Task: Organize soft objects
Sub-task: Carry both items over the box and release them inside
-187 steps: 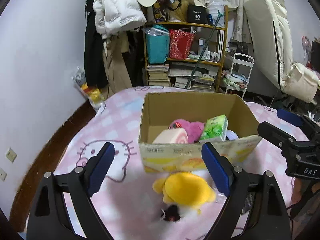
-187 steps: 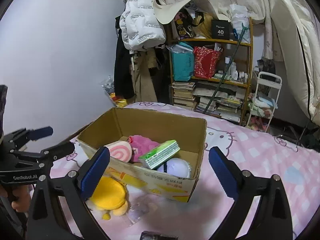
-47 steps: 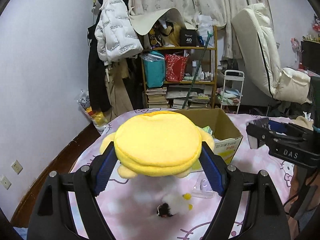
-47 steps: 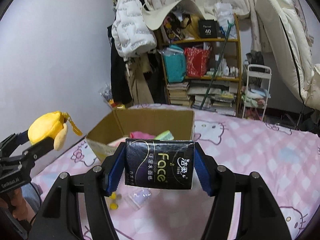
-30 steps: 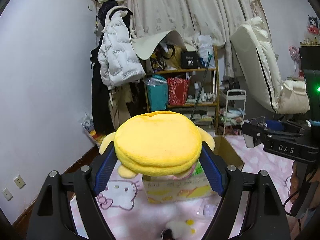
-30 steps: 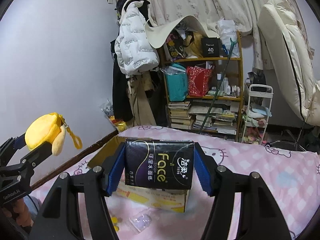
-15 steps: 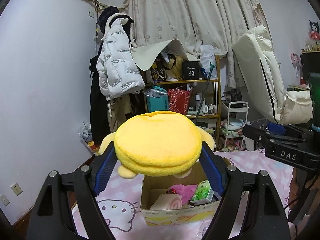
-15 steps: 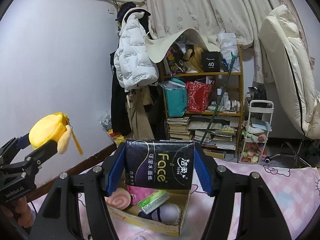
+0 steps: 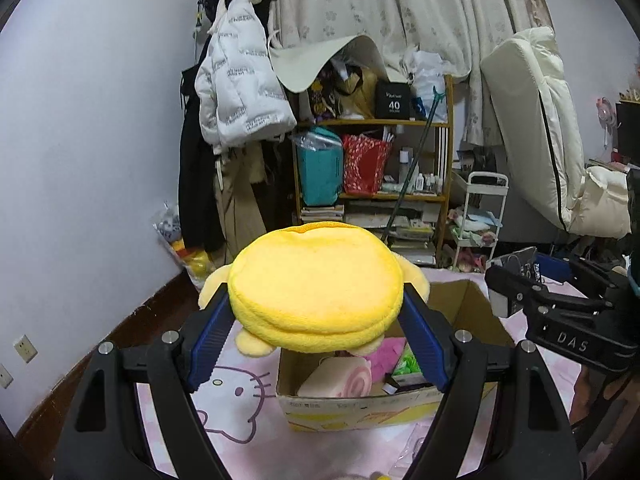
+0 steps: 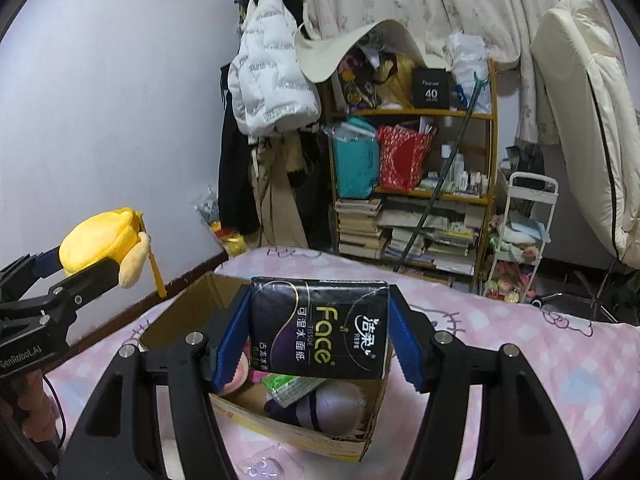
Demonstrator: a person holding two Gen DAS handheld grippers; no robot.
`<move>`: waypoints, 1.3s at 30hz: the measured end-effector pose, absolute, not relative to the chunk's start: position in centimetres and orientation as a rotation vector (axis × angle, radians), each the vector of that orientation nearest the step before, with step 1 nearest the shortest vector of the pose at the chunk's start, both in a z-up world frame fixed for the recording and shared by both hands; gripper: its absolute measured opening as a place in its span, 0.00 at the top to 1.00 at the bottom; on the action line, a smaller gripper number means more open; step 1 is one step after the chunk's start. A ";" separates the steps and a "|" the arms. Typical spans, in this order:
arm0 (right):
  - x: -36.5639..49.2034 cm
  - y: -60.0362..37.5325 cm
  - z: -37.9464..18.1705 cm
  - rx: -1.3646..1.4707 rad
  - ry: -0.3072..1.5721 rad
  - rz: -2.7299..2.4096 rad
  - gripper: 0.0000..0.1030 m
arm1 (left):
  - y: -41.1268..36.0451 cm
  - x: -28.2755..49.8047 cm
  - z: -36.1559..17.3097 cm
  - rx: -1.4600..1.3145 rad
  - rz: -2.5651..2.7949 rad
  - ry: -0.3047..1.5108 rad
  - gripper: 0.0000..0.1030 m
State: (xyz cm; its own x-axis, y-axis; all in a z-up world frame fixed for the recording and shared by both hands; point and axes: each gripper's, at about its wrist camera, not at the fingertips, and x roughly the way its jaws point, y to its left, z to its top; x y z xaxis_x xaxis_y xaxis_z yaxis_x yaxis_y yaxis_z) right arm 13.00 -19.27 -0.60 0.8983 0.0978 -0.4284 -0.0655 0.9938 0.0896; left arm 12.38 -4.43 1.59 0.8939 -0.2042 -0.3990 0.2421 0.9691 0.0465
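My left gripper [image 9: 316,344] is shut on a yellow plush toy [image 9: 316,288] and holds it in the air above the near side of an open cardboard box [image 9: 360,406]. The plush also shows in the right wrist view [image 10: 102,240]. My right gripper [image 10: 320,340] is shut on a black tissue pack [image 10: 320,328] marked "Face", held above the same box [image 10: 192,304]. Inside the box lie a pink swirl roll [image 9: 340,380], a pink soft item [image 9: 386,358], a green tissue pack [image 10: 290,384] and a pale purple round item [image 10: 336,406].
The box stands on a bed with a pink Hello Kitty cover [image 10: 520,360]. A crumpled clear wrapper [image 10: 260,466] lies in front of the box. Behind are a cluttered wooden shelf [image 10: 420,152], hung coats [image 10: 272,92], a white trolley [image 10: 524,232] and an upright mattress [image 10: 580,120].
Both grippers have tilted down and come closer to the box, which now sits larger and lower in both views. Each still holds its item.
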 end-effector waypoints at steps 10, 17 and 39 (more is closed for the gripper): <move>14.0 -19.5 -2.5 0.076 0.491 0.079 0.34 | -4.9 13.9 -1.0 0.118 -0.236 0.474 0.23; 14.5 -19.9 -3.2 0.075 0.512 0.075 0.34 | -5.4 14.1 -1.5 0.131 -0.248 0.484 0.23; 15.9 -20.0 -4.6 0.084 0.554 0.085 0.34 | -6.9 15.4 -3.2 0.159 -0.290 0.555 0.22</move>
